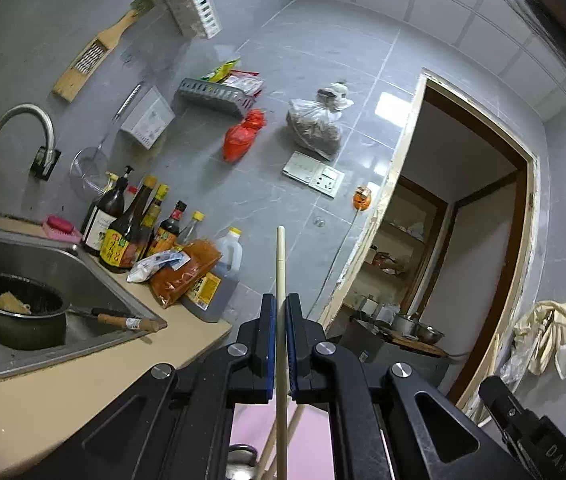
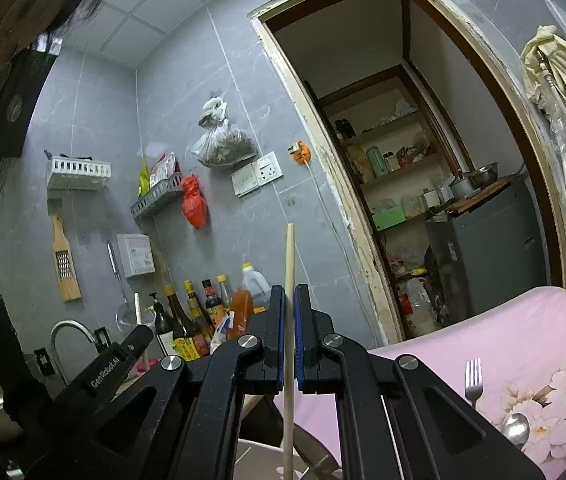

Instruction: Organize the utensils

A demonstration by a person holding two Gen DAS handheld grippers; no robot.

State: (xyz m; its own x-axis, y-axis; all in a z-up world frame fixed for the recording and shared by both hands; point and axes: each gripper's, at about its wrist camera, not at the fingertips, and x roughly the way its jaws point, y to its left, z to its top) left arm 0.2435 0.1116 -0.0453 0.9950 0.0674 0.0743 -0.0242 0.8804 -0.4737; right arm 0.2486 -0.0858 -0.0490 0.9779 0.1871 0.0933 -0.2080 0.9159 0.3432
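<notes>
My left gripper (image 1: 281, 312) is shut on a pale wooden chopstick (image 1: 280, 272) that stands upright between the blue pads, its tip pointing at the grey tiled wall. My right gripper (image 2: 289, 300) is shut on a second wooden chopstick (image 2: 289, 264), also upright. Both are held in the air above a pink cloth (image 2: 523, 328). A metal fork (image 2: 473, 378) and a metal spoon (image 2: 515, 429) lie on that cloth at the lower right of the right wrist view. The left gripper's body (image 2: 119, 356) shows at the left of the right wrist view, and another chopstick's lower part (image 1: 279, 440) shows beneath the left jaws.
A steel sink (image 1: 83, 264) with a dark pot (image 1: 19, 312) and a wooden-handled tool (image 1: 123, 320) sits left, beside several sauce bottles (image 1: 123, 232) and an oil jug (image 1: 219, 280) on the beige counter (image 1: 83, 376). Wall racks (image 1: 215, 96) hang above. An open doorway (image 2: 423, 180) lies right.
</notes>
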